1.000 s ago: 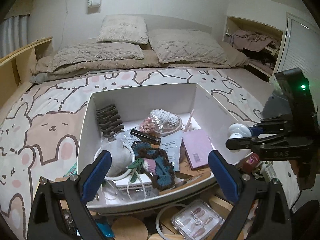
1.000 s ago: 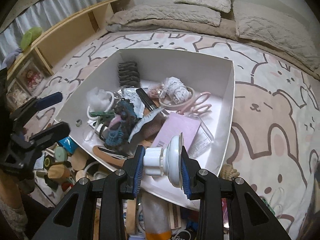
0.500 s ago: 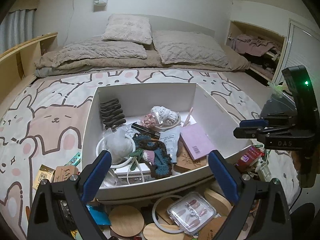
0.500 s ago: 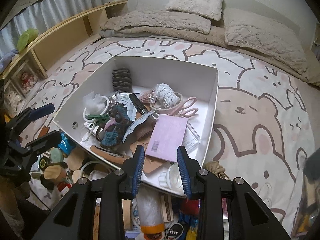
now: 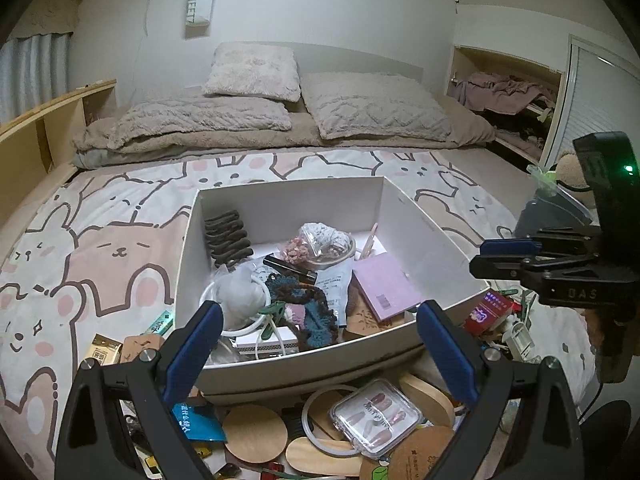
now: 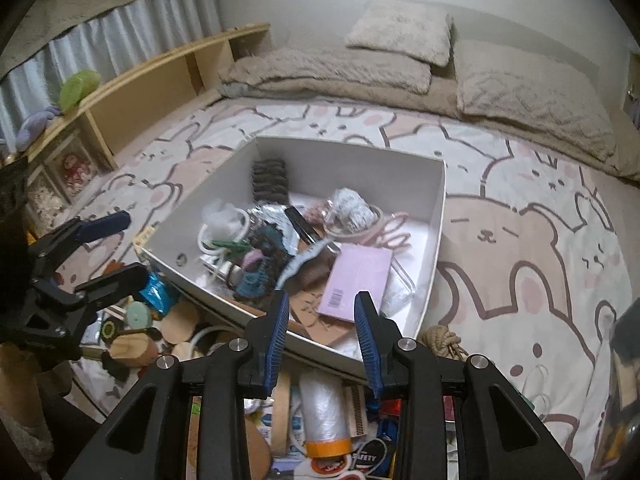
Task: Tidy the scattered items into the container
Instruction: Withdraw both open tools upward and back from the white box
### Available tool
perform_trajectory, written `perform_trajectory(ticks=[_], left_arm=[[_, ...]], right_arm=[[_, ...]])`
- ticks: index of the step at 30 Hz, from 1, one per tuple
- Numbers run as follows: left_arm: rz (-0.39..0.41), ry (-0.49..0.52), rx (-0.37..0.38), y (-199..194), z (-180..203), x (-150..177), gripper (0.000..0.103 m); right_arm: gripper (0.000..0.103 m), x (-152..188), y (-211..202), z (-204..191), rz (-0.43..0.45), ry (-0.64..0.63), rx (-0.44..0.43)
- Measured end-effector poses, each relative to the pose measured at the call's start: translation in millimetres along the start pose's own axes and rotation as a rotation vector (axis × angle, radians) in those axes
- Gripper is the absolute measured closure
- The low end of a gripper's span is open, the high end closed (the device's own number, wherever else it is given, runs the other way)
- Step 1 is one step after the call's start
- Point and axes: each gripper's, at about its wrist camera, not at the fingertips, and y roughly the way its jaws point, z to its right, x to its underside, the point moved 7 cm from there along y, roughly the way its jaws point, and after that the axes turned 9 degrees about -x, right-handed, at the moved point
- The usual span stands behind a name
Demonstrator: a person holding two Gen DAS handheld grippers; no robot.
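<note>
A white box point(image 5: 288, 200) point(image 6: 434, 240) sits on the bed and holds several items: a pink booklet point(image 5: 384, 288) point(image 6: 358, 276), a black hair claw point(image 5: 226, 236), a blue-brown scrunchie point(image 5: 304, 300). My left gripper point(image 5: 316, 344) is open and empty, above the box's near wall; it also shows in the right wrist view point(image 6: 112, 248). My right gripper point(image 6: 322, 336) is open and empty above the box's near right corner; in the left wrist view it sits at the right point(image 5: 504, 258). Loose items lie in front of the box: a clear nail case point(image 5: 374, 416), wooden discs point(image 5: 254, 432), a plastic roll point(image 6: 324, 412).
A red packet point(image 5: 488, 312) and small clutter lie right of the box. A rope knot point(image 6: 440, 340) lies by the box's right corner. Pillows point(image 5: 252, 66) are at the bed's head. A wooden shelf point(image 6: 140, 88) runs along the left side. A closet point(image 5: 508, 92) is at the right.
My right gripper opened and let go of the white round object it held a second ago; that object is no longer in view. Both grippers pulled back from the box.
</note>
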Motion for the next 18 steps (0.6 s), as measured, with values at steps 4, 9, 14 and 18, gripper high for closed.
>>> perform_trajectory(ticks=[4,9,14,18], left_arm=[[0.022,-0.002,-0.009,-10.0,-1.4,-1.6,0.005],[0.06,-0.007,-0.014,-24.9,-0.5,-4.5,0.005],[0.086,-0.036,0.004,-40.6,-0.8,-4.3,0.003],[0.11,-0.036,-0.002,-53.1,1.1,-5.3,0.0]], right_arm=[[0.069,-0.8,-14.1,-8.4,0.059,0.007,-0.021],[0.069,0.8,-34.2,-15.7,0.14,0.006,-0.021],[0.069,8.9,-49.5,-23.4,0.204,0.002,-0.012],[0.069,16.1,-59.6,-28.6,0.248,-0.003,0.003]])
